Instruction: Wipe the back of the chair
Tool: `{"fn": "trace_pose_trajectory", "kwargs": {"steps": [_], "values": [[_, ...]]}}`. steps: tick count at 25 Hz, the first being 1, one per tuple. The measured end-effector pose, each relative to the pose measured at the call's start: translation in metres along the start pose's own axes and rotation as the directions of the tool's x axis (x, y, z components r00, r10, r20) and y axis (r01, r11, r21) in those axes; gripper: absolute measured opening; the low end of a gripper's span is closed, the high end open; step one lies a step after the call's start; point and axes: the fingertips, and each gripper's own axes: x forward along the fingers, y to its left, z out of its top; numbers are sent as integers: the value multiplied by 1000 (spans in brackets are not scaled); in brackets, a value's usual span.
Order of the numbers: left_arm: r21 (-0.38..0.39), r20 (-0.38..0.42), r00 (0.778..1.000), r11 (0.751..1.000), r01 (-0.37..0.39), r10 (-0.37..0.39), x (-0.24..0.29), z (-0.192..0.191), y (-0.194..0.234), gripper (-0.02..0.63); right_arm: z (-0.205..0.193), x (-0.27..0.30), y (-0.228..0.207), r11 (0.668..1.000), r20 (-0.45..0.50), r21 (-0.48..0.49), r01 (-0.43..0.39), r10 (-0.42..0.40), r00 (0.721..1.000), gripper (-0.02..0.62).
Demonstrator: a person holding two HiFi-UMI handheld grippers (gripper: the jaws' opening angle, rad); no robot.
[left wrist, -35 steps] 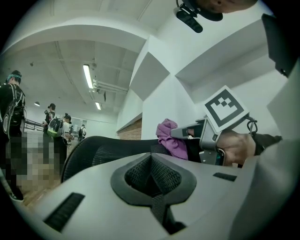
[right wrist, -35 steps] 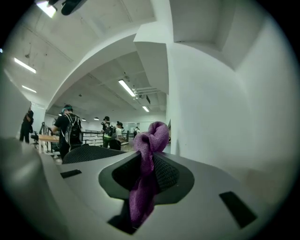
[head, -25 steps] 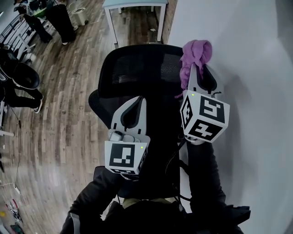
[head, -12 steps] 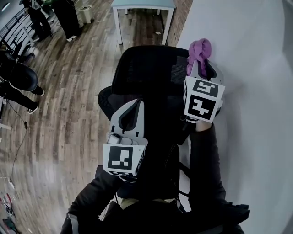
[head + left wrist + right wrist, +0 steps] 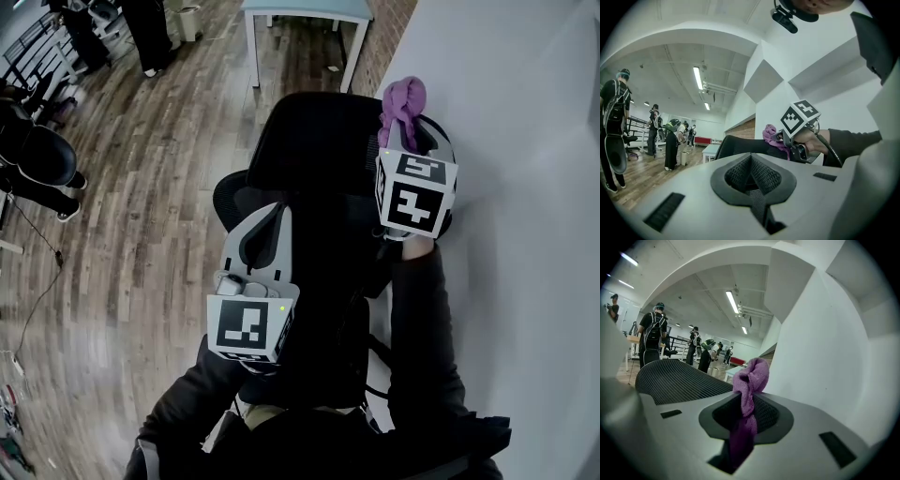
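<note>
A black mesh office chair point(image 5: 319, 141) stands below me, its backrest top point(image 5: 679, 380) curving across the right gripper view. My right gripper point(image 5: 405, 141) is shut on a purple cloth point(image 5: 401, 101), bunched above the jaws point(image 5: 751, 376), at the right end of the backrest top by the white wall. My left gripper point(image 5: 267, 220) hangs lower over the chair's left side, jaws closed together with nothing between them point(image 5: 751, 173). In the left gripper view the right gripper's marker cube point(image 5: 799, 117) and the cloth point(image 5: 769, 133) show above the backrest.
A white wall point(image 5: 525, 187) runs close along the chair's right side. A light table point(image 5: 305, 11) stands beyond the chair on the wooden floor point(image 5: 141, 216). Several people point(image 5: 150, 28) stand at the far left. Another black chair point(image 5: 37, 155) is at the left edge.
The right gripper with the cloth has drawn in lower and closer to the backrest top. The view has shifted, so the chair sits further right. The left gripper has barely moved.
</note>
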Motion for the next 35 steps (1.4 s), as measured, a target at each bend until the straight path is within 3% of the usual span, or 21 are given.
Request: {"fn": "trace_pose_trajectory", "kwargs": {"steps": [18, 28, 35], "values": [[-37, 19, 998, 997, -66, 67, -35, 5, 31, 9, 28, 8, 72, 985, 33, -50, -167, 168, 985, 66], [-37, 35, 993, 993, -111, 112, -55, 12, 51, 9, 43, 0, 122, 960, 73, -56, -275, 279, 958, 66], [-20, 41, 991, 992, -127, 127, -64, 17, 54, 9, 50, -11, 160, 923, 88, -101, -372, 380, 921, 66]]}}
